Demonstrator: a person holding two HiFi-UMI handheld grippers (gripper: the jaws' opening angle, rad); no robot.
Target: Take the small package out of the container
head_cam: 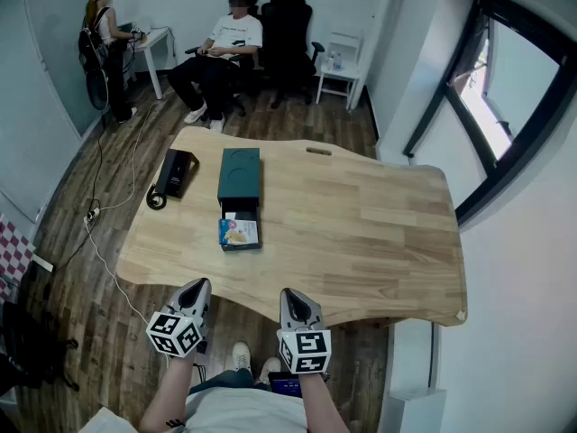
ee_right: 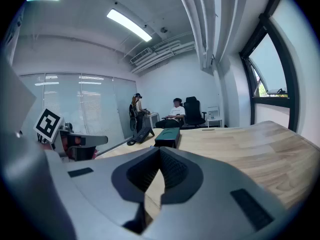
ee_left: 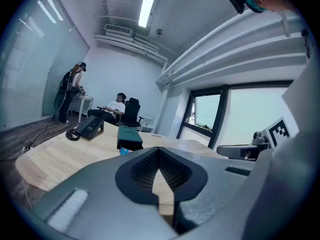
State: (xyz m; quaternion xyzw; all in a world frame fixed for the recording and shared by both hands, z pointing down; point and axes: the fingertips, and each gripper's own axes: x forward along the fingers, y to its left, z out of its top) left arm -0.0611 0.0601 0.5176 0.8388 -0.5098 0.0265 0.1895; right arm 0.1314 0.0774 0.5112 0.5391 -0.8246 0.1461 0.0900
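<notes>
The person is holding the left gripper [head_cam: 199, 287] and the right gripper [head_cam: 292, 296] low at the near edge of the wooden table [head_cam: 379, 233], well short of the work. Both pairs of jaws are clenched tight on nothing, with only bare tabletop showing past them. The dark green container [head_cam: 239, 171] is lying towards the left of the table, its drawer [head_cam: 238, 211] sticking out towards the person, and the small package [head_cam: 239, 233] is sitting in that drawer, face up. A black device [head_cam: 176, 171] is lying just beside the container. To my eye the reach is only beginning. Whichever gripper is going in should be spreading its jaws on the way, coming down from above, pinching the package across its edges and lifting straight up, while the other is steadying the container so it isn't sliding
</notes>
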